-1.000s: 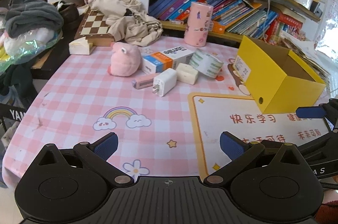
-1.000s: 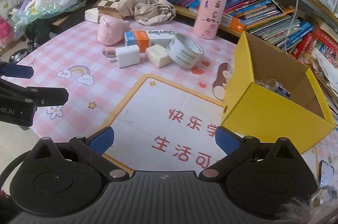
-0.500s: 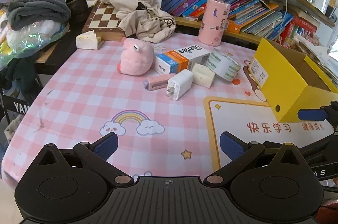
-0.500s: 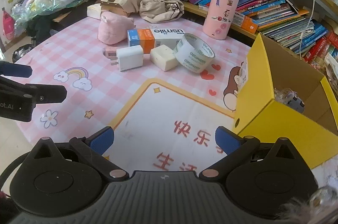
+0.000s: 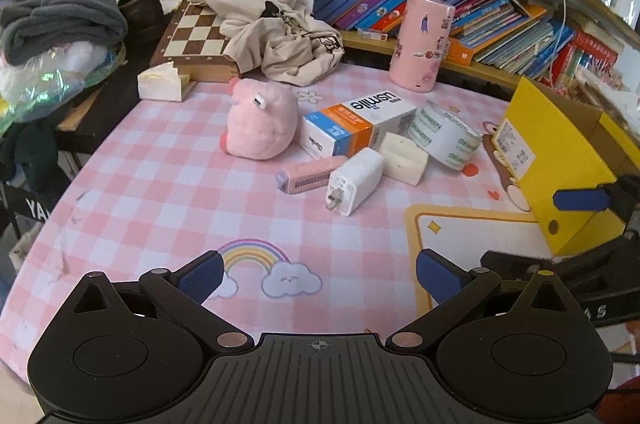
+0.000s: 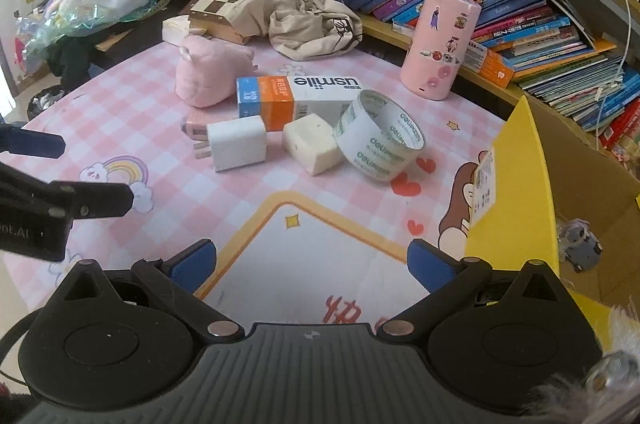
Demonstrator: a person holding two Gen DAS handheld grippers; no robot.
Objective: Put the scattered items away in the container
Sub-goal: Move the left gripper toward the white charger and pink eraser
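A cluster of items lies mid-table: pink plush (image 5: 260,120) (image 6: 208,72), usmile box (image 5: 356,124) (image 6: 296,94), white charger (image 5: 354,180) (image 6: 238,142), pink comb-like case (image 5: 310,174), cream block (image 5: 404,158) (image 6: 314,144), tape roll (image 5: 446,140) (image 6: 380,140). The yellow box (image 5: 560,160) (image 6: 516,200) stands at the right, with a small grey toy (image 6: 580,248) inside. My left gripper (image 5: 318,274) is open and empty, short of the charger. My right gripper (image 6: 312,262) is open and empty, beside the yellow box.
A pink cylinder (image 5: 420,44) stands at the back by a low bookshelf (image 5: 500,20). A chessboard (image 5: 196,36), beige cloth (image 5: 272,24) and tissue pack (image 5: 162,82) lie at the back left. The table edge (image 5: 48,216) runs along the left.
Both grippers have moved forward toward the item cluster, which now looks closer. Both stay open and empty.
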